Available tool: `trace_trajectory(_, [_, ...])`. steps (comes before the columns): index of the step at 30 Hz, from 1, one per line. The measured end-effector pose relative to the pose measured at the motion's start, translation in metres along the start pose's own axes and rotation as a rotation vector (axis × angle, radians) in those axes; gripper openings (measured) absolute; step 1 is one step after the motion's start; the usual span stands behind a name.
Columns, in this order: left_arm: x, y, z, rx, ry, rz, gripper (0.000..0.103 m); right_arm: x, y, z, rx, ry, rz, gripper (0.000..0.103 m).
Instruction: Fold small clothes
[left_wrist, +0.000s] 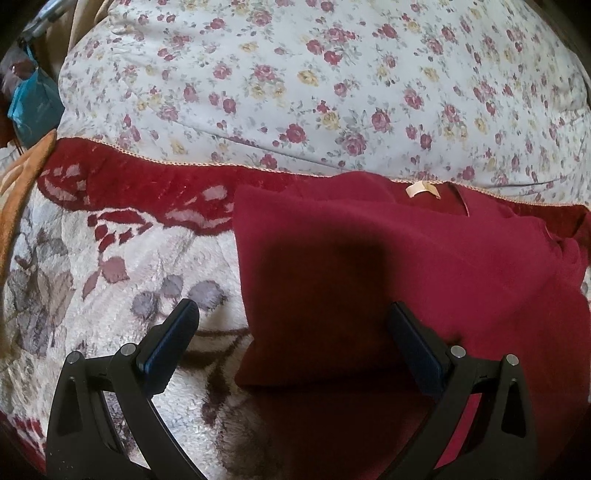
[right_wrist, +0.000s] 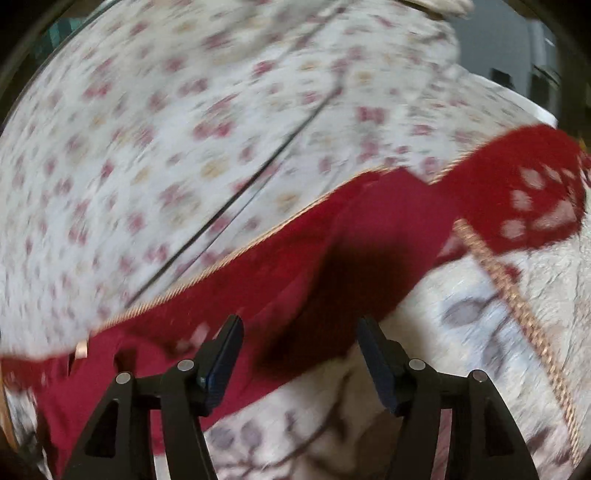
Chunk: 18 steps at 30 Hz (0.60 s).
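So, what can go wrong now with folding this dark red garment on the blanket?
1. The left gripper is open above the dark red garment; closing low may also pinch the plush blanket.
2. The garment's far edge lies on the blanket's red border, similar in colour, so edges are easily misjudged.

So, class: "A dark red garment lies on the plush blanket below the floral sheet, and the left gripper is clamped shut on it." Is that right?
Not quite. In the left wrist view the left gripper stands open over the dark red garment, holding nothing. The rest holds.
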<state>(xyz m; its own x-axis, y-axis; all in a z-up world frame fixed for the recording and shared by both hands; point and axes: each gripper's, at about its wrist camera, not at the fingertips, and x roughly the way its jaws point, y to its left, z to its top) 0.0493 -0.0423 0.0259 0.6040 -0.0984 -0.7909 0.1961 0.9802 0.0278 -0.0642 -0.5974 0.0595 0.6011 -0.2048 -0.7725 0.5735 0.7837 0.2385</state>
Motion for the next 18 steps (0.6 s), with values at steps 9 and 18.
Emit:
trace_trajectory(9, [0.008,0.001,0.0,0.002,0.013,0.003,0.102,0.048,0.002,0.039,0.102,0.037,-0.034,0.061])
trace_trajectory(18, [0.0,0.004,0.002,-0.014,-0.008,-0.005,0.102,0.019,-0.014,0.033,0.085,-0.025,0.011,0.005])
